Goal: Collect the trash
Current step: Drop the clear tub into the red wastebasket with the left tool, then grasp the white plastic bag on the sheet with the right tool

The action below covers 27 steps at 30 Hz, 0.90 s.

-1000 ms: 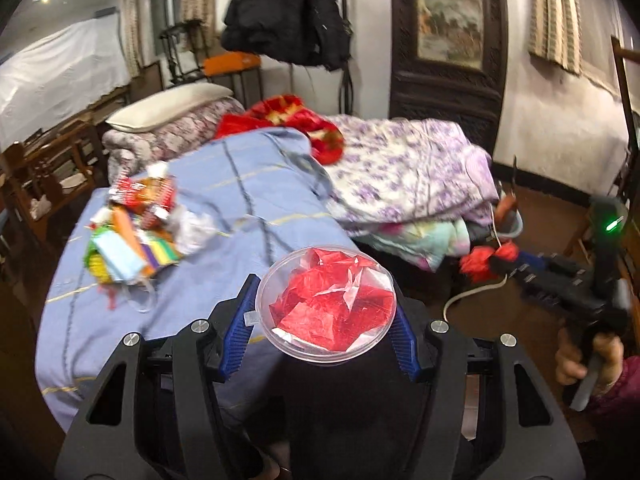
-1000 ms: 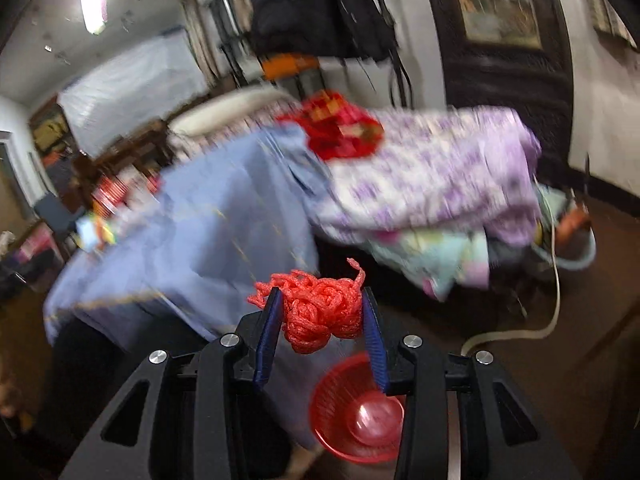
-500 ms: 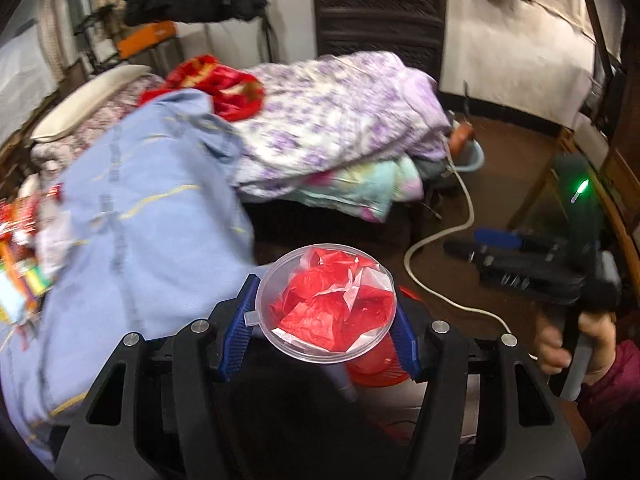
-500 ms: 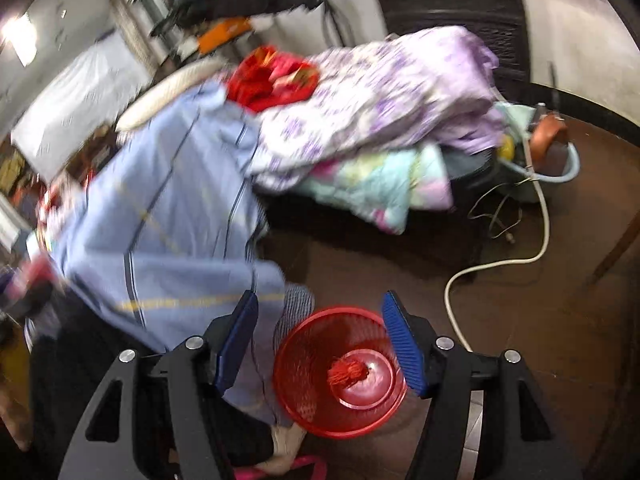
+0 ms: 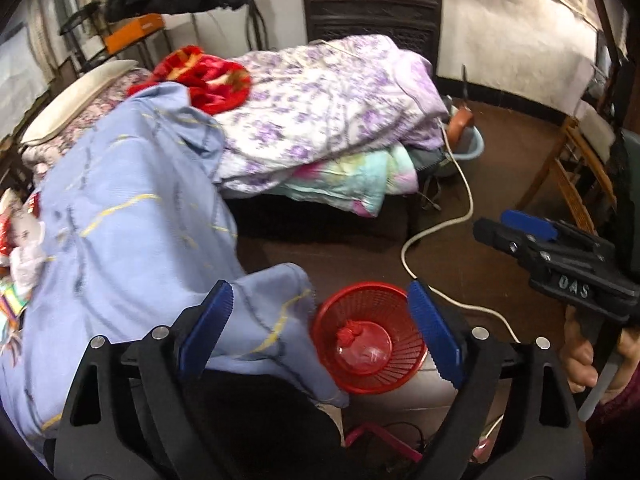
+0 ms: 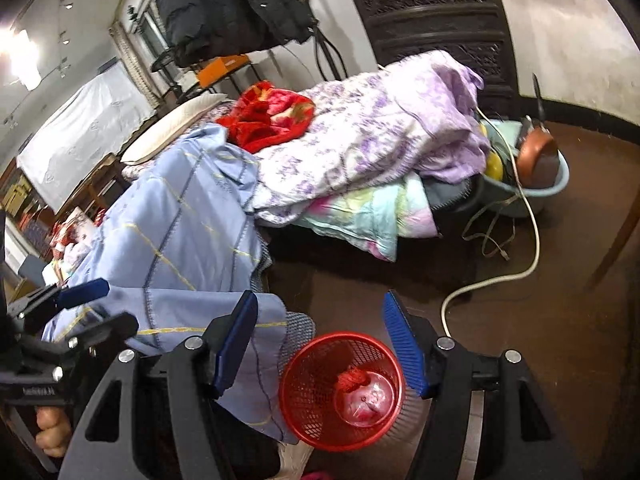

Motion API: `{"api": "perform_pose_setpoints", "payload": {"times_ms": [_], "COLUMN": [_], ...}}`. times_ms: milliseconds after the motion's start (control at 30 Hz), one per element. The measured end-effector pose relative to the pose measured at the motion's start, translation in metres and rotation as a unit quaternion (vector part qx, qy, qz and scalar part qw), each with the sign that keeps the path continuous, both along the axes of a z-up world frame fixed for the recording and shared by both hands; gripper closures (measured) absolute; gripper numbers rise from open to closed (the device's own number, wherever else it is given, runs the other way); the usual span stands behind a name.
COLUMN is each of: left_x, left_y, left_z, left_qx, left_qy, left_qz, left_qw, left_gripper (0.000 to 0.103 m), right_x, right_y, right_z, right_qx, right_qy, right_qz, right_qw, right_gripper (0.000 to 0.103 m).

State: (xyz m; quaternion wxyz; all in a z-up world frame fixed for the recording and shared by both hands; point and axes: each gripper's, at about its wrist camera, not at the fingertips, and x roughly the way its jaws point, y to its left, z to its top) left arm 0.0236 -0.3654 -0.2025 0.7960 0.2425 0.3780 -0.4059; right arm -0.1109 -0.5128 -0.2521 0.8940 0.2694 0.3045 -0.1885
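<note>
On the far left edge of the left wrist view, a heap of bright wrappers and crumpled white plastic (image 5: pixel 18 256) lies on the bed, partly cut off by the frame. Beside it, a pale blue bedspread with dark and yellow lines (image 5: pixel 132 216) drapes over the bed's corner toward the dark brown floor (image 5: pixel 492 168). Behind it sit a red patterned blanket (image 5: pixel 204 80) and a purple floral quilt (image 5: pixel 332 104) piled on a pastel quilt.

Low in the middle, the left tool (image 5: pixel 320 328) has its jaws opening, spread wide with nothing between its 2 blue pads. Below it on the floor stands a round red mesh wastebasket (image 5: pixel 400 376). Inside lie a clear round plastic lid over red crumpled paper (image 5: pixel 366 350) and a small clump of red string (image 5: pixel 348 328) touching its edge; the lid is hard to make out through the glare, so it may be a shallow cup.

In the right wrist view, the right tool (image 6: pixel 320 340) also hangs above the wastebasket (image 6: pixel 308 400), its 2 blue pads apart and empty. A white cable (image 5: pixel 436 232) snakes across the floor to the right of the basket. Further right, a hand (image 5: pixel 580 356) grips the right tool's handle, and a light blue basin (image 6: pixel 552 188) holds a brown pan.
</note>
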Motion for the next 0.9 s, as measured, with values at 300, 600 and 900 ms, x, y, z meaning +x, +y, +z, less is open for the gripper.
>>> {"api": "perform_pose_setpoints", "payload": {"times_ms": [300, 600, 900], "left_x": [0.015, 0.045, 0.095], "left_y": [0.067, 0.182, 0.298], "left_z": [0.052, 0.083, 0.063], "left_qx": [-0.05, -0.097, -0.091], "left_qy": [-0.057, -0.085, -0.096], "left_qz": [0.081, 0.202, 0.339], "left_qw": [0.9938, 0.9709, 0.9313], "left_gripper": [0.011, 0.007, 0.007], "right_x": [0.017, 0.053, 0.136], "right_y": [0.049, 0.137, 0.224], "right_z": [0.057, 0.133, 0.149], "right_qx": [-0.053, -0.106, -0.088], "right_qy": [-0.044, -0.1, -0.09], "right_qz": [0.056, 0.151, 0.253], "right_qw": [0.996, 0.978, 0.959], "right_gripper": [0.033, 0.019, 0.016]}}
